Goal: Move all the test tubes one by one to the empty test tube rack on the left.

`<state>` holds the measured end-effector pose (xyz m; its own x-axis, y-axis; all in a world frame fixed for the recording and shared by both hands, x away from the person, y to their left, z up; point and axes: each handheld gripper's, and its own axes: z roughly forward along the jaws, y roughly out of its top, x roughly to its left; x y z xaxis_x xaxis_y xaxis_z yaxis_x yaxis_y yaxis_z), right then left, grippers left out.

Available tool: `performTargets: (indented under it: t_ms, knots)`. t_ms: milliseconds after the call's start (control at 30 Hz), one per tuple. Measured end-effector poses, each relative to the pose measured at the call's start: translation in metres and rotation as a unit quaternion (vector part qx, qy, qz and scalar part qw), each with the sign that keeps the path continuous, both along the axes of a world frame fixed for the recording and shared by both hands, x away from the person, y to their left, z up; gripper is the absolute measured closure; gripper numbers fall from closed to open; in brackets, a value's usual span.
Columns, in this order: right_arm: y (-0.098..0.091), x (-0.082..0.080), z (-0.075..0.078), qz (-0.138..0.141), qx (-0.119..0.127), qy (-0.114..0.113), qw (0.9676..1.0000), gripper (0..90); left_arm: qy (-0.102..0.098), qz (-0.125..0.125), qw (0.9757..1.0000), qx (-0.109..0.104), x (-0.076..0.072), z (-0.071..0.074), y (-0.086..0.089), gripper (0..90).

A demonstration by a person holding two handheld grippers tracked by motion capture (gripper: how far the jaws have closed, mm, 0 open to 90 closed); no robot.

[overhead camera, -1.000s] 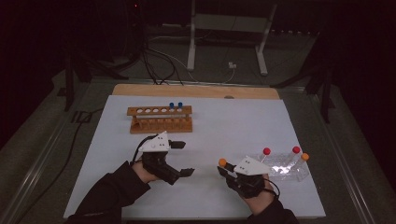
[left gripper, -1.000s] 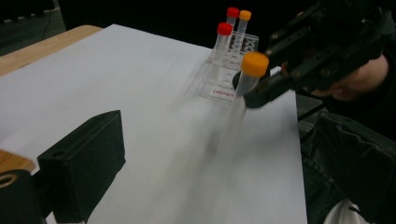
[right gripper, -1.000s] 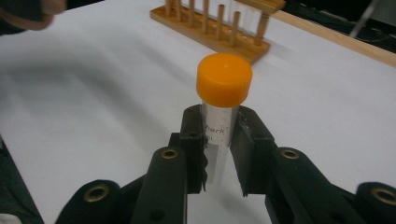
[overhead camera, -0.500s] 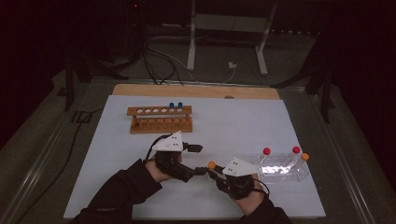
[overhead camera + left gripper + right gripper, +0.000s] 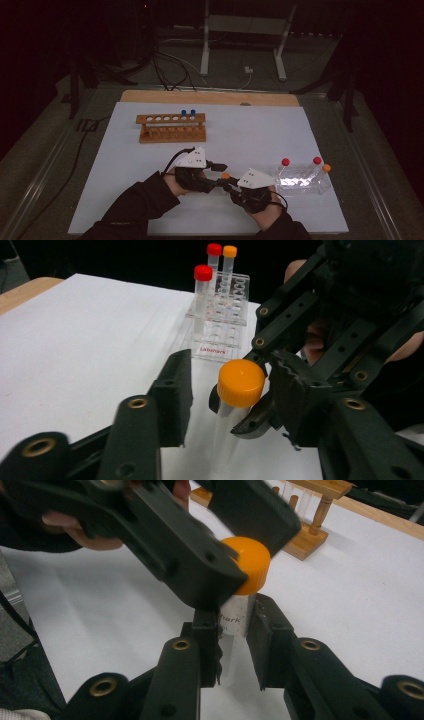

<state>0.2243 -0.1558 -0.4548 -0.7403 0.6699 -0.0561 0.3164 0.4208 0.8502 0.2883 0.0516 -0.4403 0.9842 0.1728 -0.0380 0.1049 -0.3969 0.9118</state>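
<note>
On the white mat [image 5: 150, 200], a wooden rack [image 5: 171, 128] with two blue-capped tubes stands at the back left, the left gripper [image 5: 216, 172] hangs released with its jaws spread around the orange cap [image 5: 241, 382] of a tube [image 5: 235, 630] clenched upright by the right gripper [image 5: 226, 184], and a clear rack [image 5: 302, 181] sits right.

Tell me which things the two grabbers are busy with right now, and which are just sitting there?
Busy with:
orange-capped tube, held by the right gripper
left gripper, jaws open around its cap

Just sitting there:
clear rack with three capped tubes
wooden rack with two blue-capped tubes
white table sheet
</note>
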Motion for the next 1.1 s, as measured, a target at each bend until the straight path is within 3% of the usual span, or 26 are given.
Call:
performTargets:
  t_ms: [167, 533, 833, 1100]
  knots:
    - [-0.001, 0.001, 0.000, -0.003, 0.000, 0.002, 1.0000, 74.3, -0.003, -0.009, 1.0000, 0.000, 0.000, -0.001, -0.003, 70.3]
    - [-0.003, 0.001, 0.002, -0.004, 0.011, 0.001, 0.9999, 71.7, -0.007, -0.015, 0.9999, 0.000, 0.002, 0.004, -0.001, 71.8]
    - [-0.013, 0.000, 0.009, -0.024, 0.031, -0.013, 0.9992, 38.9, -0.019, 0.022, 0.9996, 0.003, 0.012, 0.016, 0.019, 71.8]
    - [-0.018, 0.000, 0.014, -0.040, 0.049, -0.022, 0.9978, 13.9, -0.029, 0.069, 0.9972, 0.004, 0.023, 0.026, 0.045, 71.8]
